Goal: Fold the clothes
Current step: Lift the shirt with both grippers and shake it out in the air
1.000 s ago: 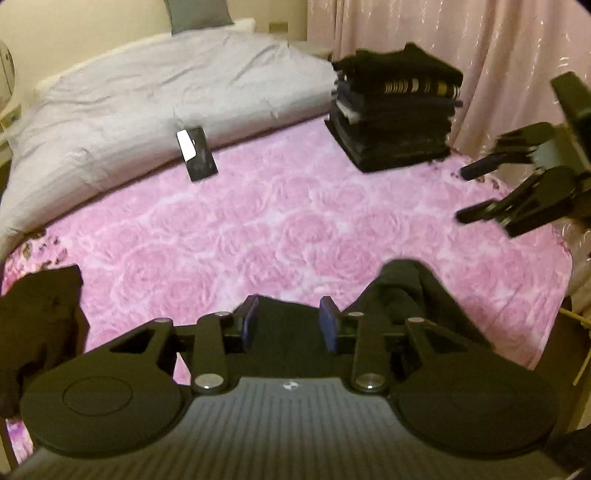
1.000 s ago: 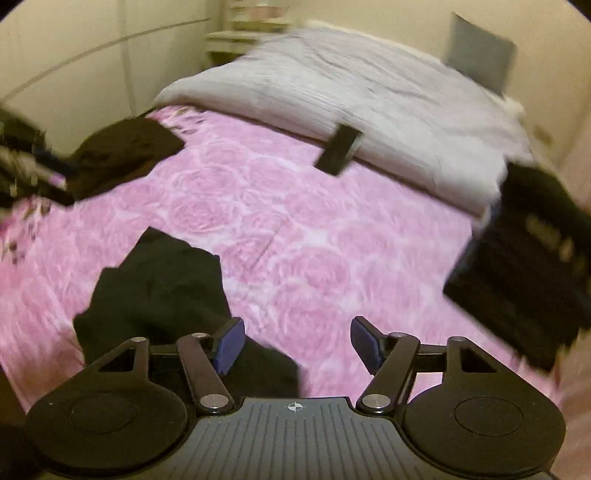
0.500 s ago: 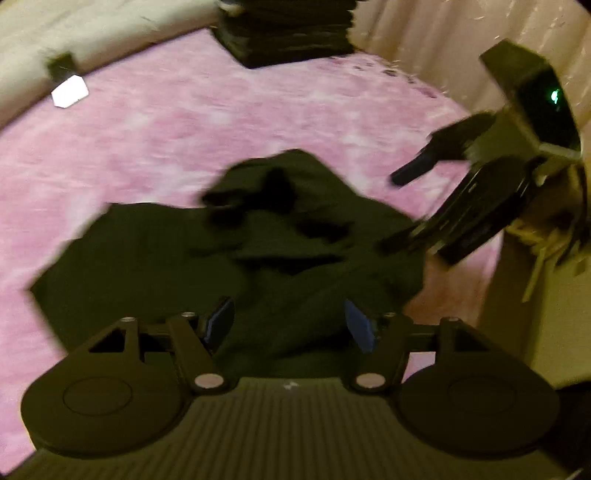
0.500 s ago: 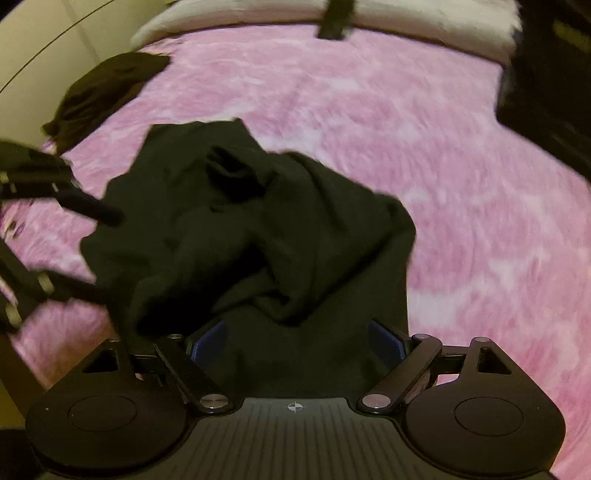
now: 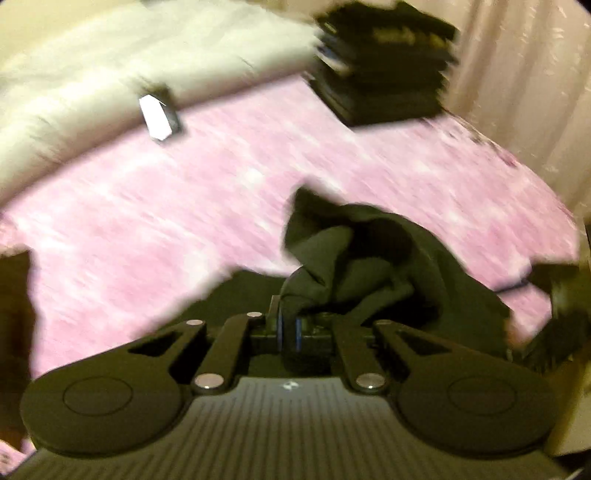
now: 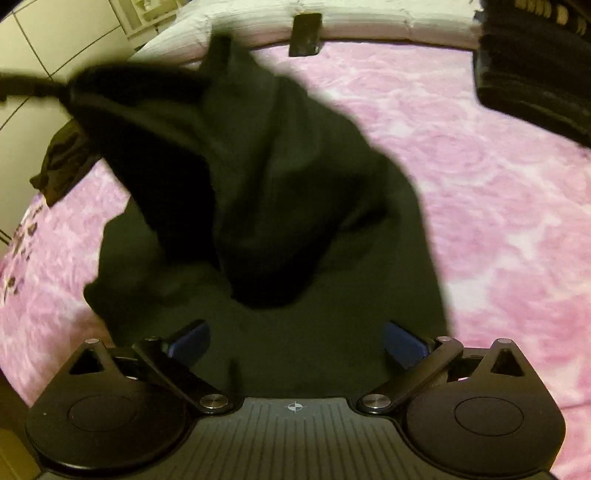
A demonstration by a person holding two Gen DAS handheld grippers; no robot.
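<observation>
A dark garment point(image 6: 280, 206) lies crumpled on the pink rose blanket point(image 6: 498, 184) at the bed's near edge. My left gripper point(image 5: 288, 328) is shut, and a fold of the garment point(image 5: 369, 258) is pinched between its blue pads. In the right wrist view the left gripper point(image 6: 29, 88) pulls that fold up toward the upper left. My right gripper point(image 6: 295, 341) hovers low over the garment's near part. Its jaws are opening wide, with cloth beneath and between the fingers but not pressed by the pads. In the left wrist view the right gripper point(image 5: 554, 288) is a dark blur at the right edge.
A stack of folded dark clothes point(image 5: 384, 62) stands at the far right of the bed, near a pink curtain point(image 5: 524, 74). A small dark flat object point(image 6: 306, 35) rests against the grey duvet point(image 5: 74, 74). Another dark garment point(image 6: 62, 162) lies at the left edge.
My left gripper has shut on a fold of the dark garment and drawn it up. The right gripper came down over the garment and its jaws spread wider.
</observation>
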